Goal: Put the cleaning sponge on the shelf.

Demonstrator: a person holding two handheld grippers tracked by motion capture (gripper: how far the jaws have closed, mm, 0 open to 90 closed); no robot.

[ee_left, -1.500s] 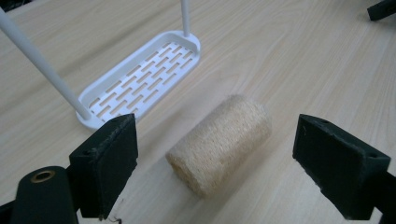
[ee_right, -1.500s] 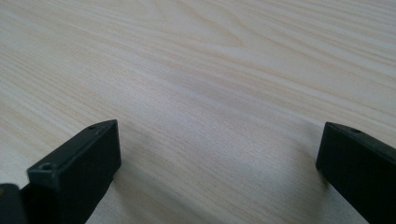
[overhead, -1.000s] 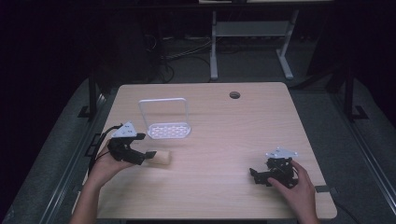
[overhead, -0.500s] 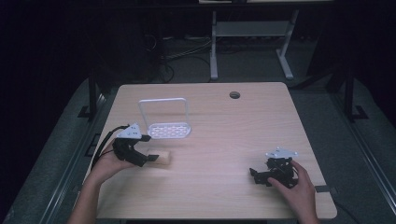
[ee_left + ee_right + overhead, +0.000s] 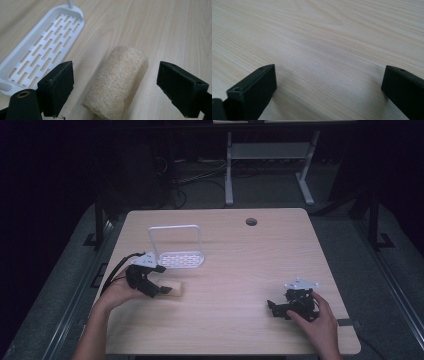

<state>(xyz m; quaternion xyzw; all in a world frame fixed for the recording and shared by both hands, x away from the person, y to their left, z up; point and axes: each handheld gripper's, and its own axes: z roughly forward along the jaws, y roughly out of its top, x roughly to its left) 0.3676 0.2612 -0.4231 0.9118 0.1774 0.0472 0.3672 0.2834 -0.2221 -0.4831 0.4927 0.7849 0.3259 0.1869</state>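
A beige loofah roll [image 5: 117, 82] lies on the wooden table [image 5: 235, 270], seen in the high view as a pale cylinder [image 5: 176, 289] at the left. My left gripper [image 5: 159, 290] is open, its jaws straddling the near end of the roll without touching it. In the left gripper view the gripper [image 5: 122, 92] has the roll between its pads [image 5: 60, 86]. A white slotted rack [image 5: 180, 258] with an upright wire handle stands just beyond, also as a tray [image 5: 40, 52] at upper left. My right gripper [image 5: 276, 309] rests open on bare wood [image 5: 332, 50] at the front right.
A round cable hole [image 5: 251, 222] sits near the table's far edge. Beyond the table a white stand [image 5: 270, 155] and cables lie on the dark floor. A black cable [image 5: 120, 265] trails from the left gripper over the table's left edge.
My left gripper has moved forward and slightly toward the rack, closing in around the loofah roll. The right gripper has stayed where it was.
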